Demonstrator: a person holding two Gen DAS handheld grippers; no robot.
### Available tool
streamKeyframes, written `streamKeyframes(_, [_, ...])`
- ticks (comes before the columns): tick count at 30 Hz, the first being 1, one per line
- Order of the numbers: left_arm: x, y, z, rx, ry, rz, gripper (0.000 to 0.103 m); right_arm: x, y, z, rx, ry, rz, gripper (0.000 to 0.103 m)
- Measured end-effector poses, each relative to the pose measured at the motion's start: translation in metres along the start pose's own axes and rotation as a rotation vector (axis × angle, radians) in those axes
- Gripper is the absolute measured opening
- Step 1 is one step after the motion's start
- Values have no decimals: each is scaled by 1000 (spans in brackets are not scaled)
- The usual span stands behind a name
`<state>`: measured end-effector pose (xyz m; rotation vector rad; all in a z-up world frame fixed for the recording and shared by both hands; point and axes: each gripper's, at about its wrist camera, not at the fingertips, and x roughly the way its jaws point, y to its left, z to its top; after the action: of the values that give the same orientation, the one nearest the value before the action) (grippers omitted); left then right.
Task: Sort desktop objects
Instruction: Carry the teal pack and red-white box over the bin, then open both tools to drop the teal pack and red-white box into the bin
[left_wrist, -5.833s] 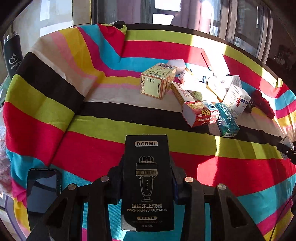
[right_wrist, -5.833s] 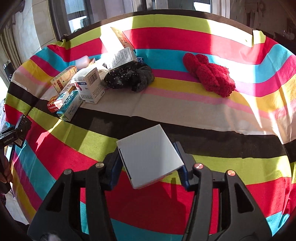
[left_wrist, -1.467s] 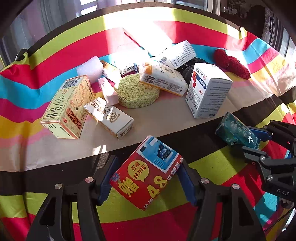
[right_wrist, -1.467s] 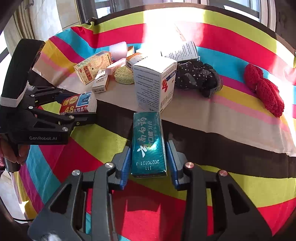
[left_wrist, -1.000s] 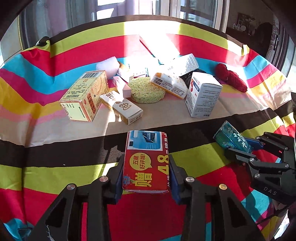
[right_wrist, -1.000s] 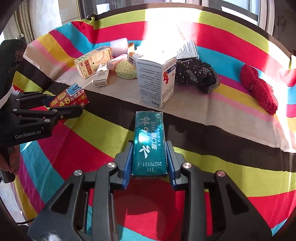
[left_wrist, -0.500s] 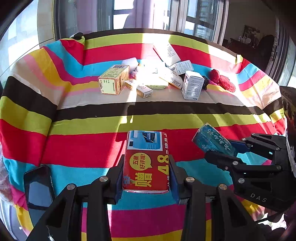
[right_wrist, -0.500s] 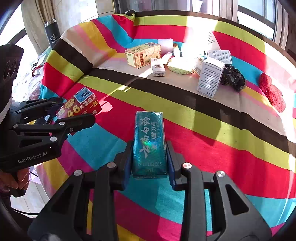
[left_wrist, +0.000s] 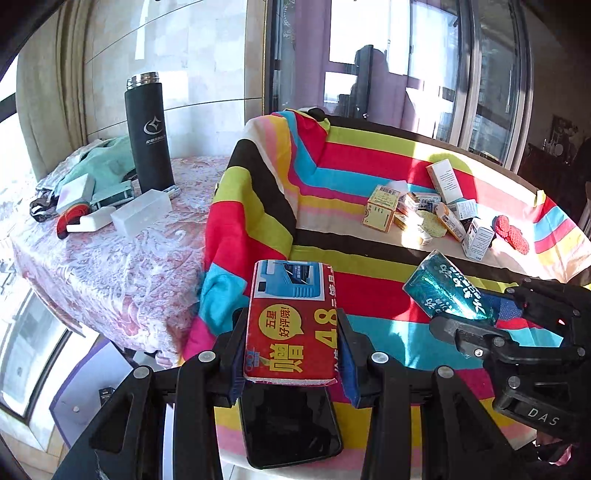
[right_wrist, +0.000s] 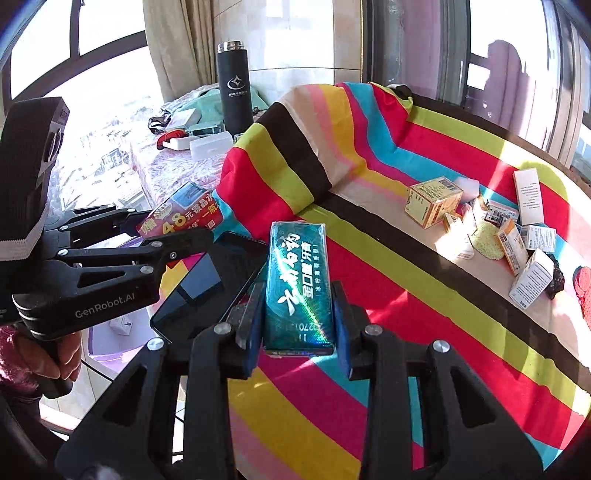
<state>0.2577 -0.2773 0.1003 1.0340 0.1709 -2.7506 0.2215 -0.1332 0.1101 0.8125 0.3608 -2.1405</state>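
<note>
My left gripper (left_wrist: 291, 347) is shut on a red and blue box marked 48 (left_wrist: 291, 317), held above a black phone (left_wrist: 291, 428) at the near left edge of the striped table. The box also shows in the right wrist view (right_wrist: 181, 218). My right gripper (right_wrist: 297, 314) is shut on a teal toothpaste box (right_wrist: 297, 284), held over the near stripes; it also shows in the left wrist view (left_wrist: 447, 291). A pile of small boxes (left_wrist: 424, 210) and a yellow sponge (right_wrist: 489, 236) lie far across the table.
The striped cloth (left_wrist: 332, 166) drapes over the table's left edge. A side table with a lace cloth (left_wrist: 110, 258) holds a black flask (left_wrist: 147, 136), a white box and clutter. A purple bin (right_wrist: 110, 343) sits on the floor below. Red fuzzy items (left_wrist: 511, 230) lie far right.
Both grippers have pulled back and swung left with their boxes, from over the table's middle to its near left edge. The side table and flask have come into view.
</note>
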Motion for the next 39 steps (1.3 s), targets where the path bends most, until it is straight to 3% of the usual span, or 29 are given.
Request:
streamKeyframes(9, [-13, 144, -40, -212, 27, 285, 41, 58, 127, 39, -201, 4, 261, 36])
streamKeyframes(15, [-10, 211, -80, -329, 79, 418, 41, 100, 191, 28, -362, 84, 325, 36])
streamKeyframes(22, [1, 245, -117, -394, 150, 472, 42, 148, 225, 6, -434, 193, 357, 36])
streamKeyframes(32, [31, 277, -131, -420, 208, 515, 44, 215, 247, -9, -438, 290, 356, 37])
streamKeyframes(33, [35, 279, -133, -422, 220, 528, 45, 221, 248, -10, -434, 304, 354, 37])
streamKeyframes(34, [38, 282, -134, -425, 233, 541, 54, 227, 249, -11, -436, 316, 349, 40])
streamKeyframes(35, [42, 286, -136, -431, 249, 556, 70, 230, 249, -12, -434, 321, 345, 50])
streamKeyframes(36, [43, 287, -138, -433, 257, 570, 76, 232, 248, -12, -428, 321, 349, 56])
streamKeyframes(37, [44, 287, -139, -431, 260, 578, 81, 232, 248, -11, -423, 318, 357, 61])
streamKeyframes(39, [44, 288, -142, -429, 268, 583, 81, 231, 248, -10, -426, 312, 361, 62])
